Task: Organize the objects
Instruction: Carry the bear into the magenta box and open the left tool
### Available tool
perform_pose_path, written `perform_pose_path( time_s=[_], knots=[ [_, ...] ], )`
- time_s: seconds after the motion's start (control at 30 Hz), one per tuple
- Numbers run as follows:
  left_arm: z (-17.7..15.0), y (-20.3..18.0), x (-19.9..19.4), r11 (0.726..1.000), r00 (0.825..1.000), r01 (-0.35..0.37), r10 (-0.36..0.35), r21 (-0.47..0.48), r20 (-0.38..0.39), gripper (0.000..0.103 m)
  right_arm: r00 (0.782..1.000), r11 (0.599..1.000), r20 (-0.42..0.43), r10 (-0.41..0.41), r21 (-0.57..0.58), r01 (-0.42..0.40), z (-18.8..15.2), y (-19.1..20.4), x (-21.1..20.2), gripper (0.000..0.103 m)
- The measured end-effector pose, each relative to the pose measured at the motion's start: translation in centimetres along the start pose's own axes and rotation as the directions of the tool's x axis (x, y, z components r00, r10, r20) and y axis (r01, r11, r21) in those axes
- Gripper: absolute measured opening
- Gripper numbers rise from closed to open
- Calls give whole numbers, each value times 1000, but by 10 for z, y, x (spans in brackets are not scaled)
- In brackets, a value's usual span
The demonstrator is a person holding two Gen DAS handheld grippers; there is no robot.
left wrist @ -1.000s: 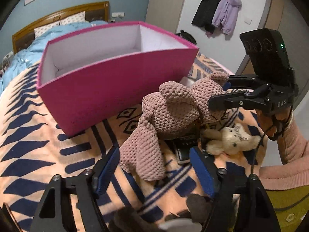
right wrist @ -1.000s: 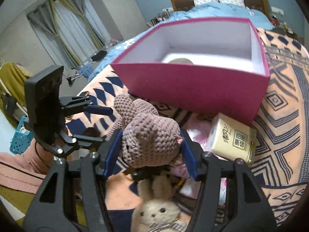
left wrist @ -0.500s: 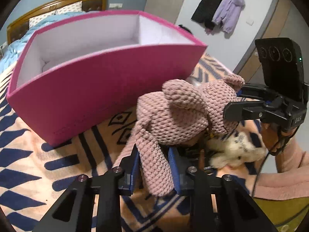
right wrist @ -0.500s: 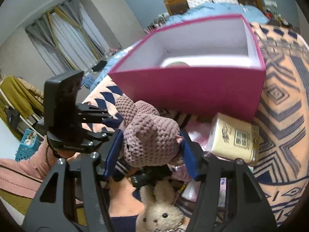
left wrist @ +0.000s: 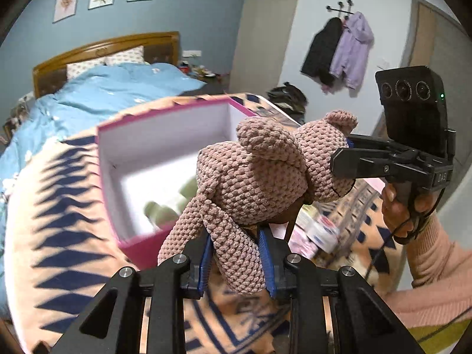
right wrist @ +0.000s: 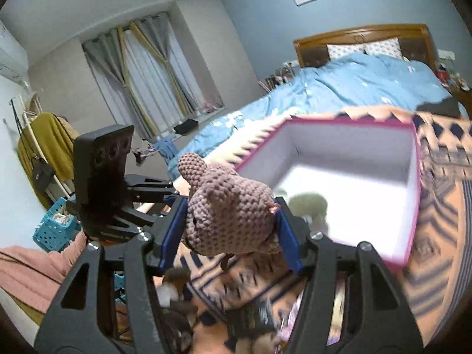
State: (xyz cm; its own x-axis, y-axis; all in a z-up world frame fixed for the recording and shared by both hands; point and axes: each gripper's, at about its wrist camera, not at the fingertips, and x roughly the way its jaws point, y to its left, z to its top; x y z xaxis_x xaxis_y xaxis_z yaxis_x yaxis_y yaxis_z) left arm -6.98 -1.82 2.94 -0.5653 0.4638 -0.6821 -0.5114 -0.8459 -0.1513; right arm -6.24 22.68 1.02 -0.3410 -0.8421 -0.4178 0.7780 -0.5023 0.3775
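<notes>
From the left wrist view, the left gripper (left wrist: 236,261) has just closed its jaws narrow on a limb of the pink knitted plush bear (left wrist: 265,174), which a second ago lay on the orange-and-navy patterned blanket (left wrist: 59,236) and now hangs in the air, level with the rim of the pink open-topped cardboard box (left wrist: 129,153). The right gripper (left wrist: 348,159) clamps the bear's head. I judge the lift done and the carry over the box next; its near wall sits just beside the dangling limb, while the room above is open. From the right wrist view, the right gripper (right wrist: 230,230) holds the bear's head (right wrist: 227,206) between half-spread jaws, and the box (right wrist: 413,206) lies ahead, with greenish things blurred inside it.
</notes>
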Motion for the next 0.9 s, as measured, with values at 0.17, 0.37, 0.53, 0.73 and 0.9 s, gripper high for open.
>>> perform_pose_path(
  time_s=[0.17, 0.37, 0.53, 0.73, 0.9],
  knots=[
    [26, 24, -1, 997, 998, -67, 67, -25, 5, 29, 999, 999, 1, 33, -23, -33, 38, -13, 25, 61],
    [38, 58, 28, 991, 995, -92, 87, -99, -54, 29, 998, 999, -48, 40, 1, -40, 60, -41, 63, 61],
    [43, 76, 56, 982, 988, -117, 100, -148, -116, 29, 995, 998, -97, 27, 59, -21, 66, -72, 95, 61],
    [38, 94, 85, 968, 969, -170, 129, -186, -211, 29, 979, 994, -202, 10, 106, 12, 65, -96, 133, 63],
    [39, 92, 87, 963, 963, -207, 169, -170, -212, 29, 942, 979, -310, -127, 116, 170, 62, -108, 159, 68]
  ],
)
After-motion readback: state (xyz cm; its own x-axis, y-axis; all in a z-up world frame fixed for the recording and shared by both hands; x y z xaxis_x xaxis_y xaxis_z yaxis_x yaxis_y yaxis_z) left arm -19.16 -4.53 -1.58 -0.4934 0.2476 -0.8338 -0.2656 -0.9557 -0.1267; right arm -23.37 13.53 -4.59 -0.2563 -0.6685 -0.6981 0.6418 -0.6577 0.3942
